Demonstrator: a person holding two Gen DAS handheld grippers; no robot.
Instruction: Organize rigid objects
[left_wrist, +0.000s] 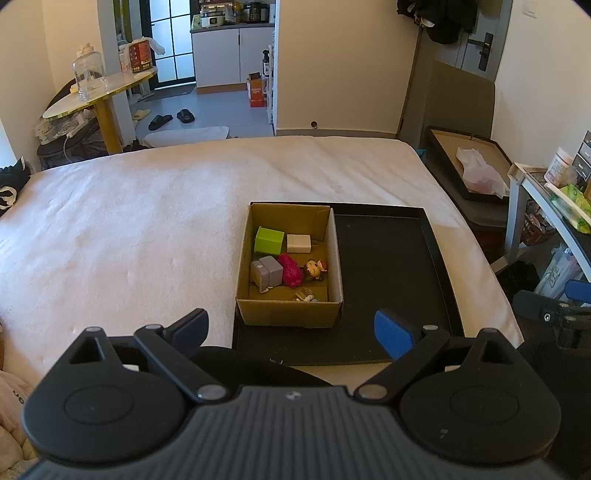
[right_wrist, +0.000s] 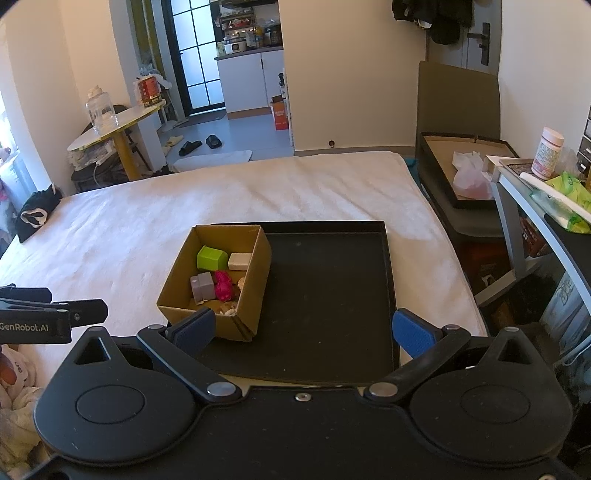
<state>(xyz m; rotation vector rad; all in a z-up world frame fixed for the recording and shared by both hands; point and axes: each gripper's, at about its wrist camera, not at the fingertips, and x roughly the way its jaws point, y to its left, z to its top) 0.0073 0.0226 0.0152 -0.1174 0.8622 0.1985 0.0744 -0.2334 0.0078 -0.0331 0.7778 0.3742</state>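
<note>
A small cardboard box (left_wrist: 334, 254) (right_wrist: 258, 273) stands in the left part of a shallow black tray (left_wrist: 391, 266) (right_wrist: 328, 291) on the bed. Inside lie a green block (left_wrist: 269, 240) (right_wrist: 211, 257), a white charger (left_wrist: 299, 243) (right_wrist: 239, 260), a grey cube (left_wrist: 266, 274) (right_wrist: 202, 287), a pink toy (left_wrist: 291, 271) (right_wrist: 223, 285), a small doll figure (left_wrist: 315, 269) and a pale small item (left_wrist: 306, 296). My left gripper (left_wrist: 291, 334) is open and empty, just in front of the box. My right gripper (right_wrist: 304, 334) is open and empty over the tray's near edge.
The white bed sheet (left_wrist: 129, 221) spreads left and behind the tray. The other gripper's body (right_wrist: 48, 314) shows at the left of the right wrist view. A shelf with clutter (right_wrist: 546, 192) and a second tray with a plastic bag (right_wrist: 469, 173) stand at the right.
</note>
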